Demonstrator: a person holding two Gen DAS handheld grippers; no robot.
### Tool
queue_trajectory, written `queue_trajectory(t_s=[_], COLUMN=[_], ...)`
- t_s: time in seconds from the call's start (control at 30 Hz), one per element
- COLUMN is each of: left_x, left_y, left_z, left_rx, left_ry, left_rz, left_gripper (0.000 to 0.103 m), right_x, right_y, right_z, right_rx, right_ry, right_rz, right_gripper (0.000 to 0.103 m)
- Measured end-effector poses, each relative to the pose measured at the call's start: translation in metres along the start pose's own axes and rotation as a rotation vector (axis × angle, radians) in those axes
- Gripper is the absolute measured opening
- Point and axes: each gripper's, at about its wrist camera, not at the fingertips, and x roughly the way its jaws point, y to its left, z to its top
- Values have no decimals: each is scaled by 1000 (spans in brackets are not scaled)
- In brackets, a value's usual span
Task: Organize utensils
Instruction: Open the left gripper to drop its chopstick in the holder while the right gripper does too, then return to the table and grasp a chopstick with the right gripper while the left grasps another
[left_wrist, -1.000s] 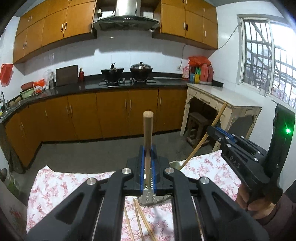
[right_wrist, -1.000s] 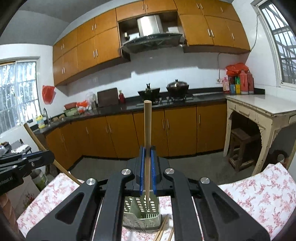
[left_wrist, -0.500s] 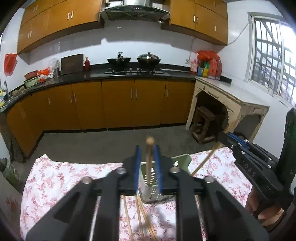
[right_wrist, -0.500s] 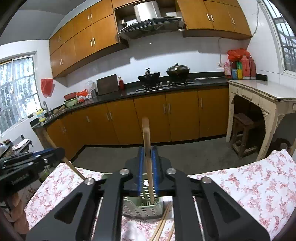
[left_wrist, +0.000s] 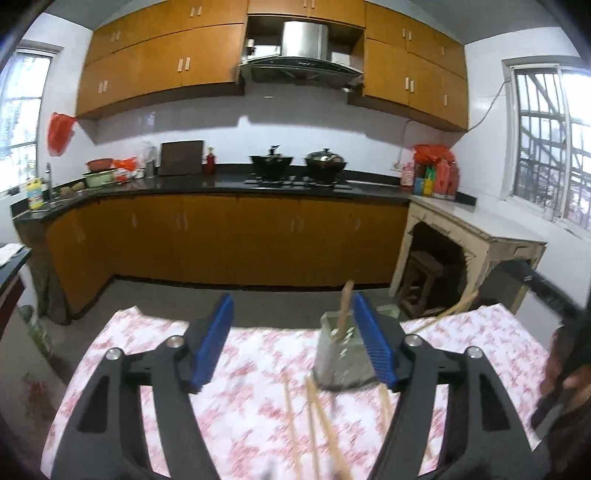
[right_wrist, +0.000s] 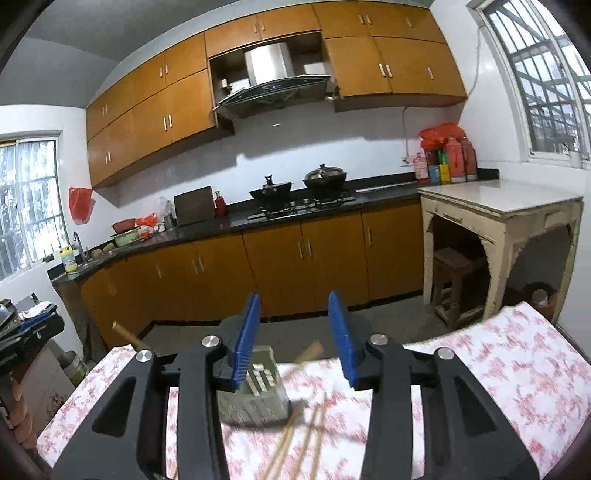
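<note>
We see a floral tablecloth (left_wrist: 258, 373) in a kitchen, loose chopsticks (right_wrist: 314, 424) beside the holder (right_wrist: 255, 398). Left gripper (left_wrist: 291, 343) and right gripper (right_wrist: 295, 339) hover above, fingers spread, empty.

A wooden stick (left_wrist: 345, 301) is being held upright in the perforated green holder (left_wrist: 341, 356); loose chopsticks (left_wrist: 317, 417) are lying at its 6 o'clock.
</note>
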Motion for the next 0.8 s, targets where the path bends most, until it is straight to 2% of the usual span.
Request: queue_trajectory(t_s=[0.13,0.27,0.37,0.47,0.53,0.77,0.8], left_x=[-1,32,55,69,74,80,81], left_y=[14,30,34,36,36,25,24], left_z=[-47,-101,-131,-156,-168,-182,-182], left_rx=[7,-37,-66,-75,-75,-47,-44], left_ry=[56,224,322,383,407,422,425], left_rz=[69,87,90,76,70,40,35], left_gripper=[75,75,75,68,67,66,63], right_x=[-1,32,54,81,94,114,111], right_y=[-18,-33,-29,-11,0,19,17], right_z=[-46,-108,-143,-169,-179,-195,-200], right_rx=[-29,17,35,16,-17,-100,-121], right_ry=[104,320,439,538,570,599,595], right_rz=[-90,-124,-102,-58,-51,-80,-92], right_gripper=[40,40,40,32,25,24,18])
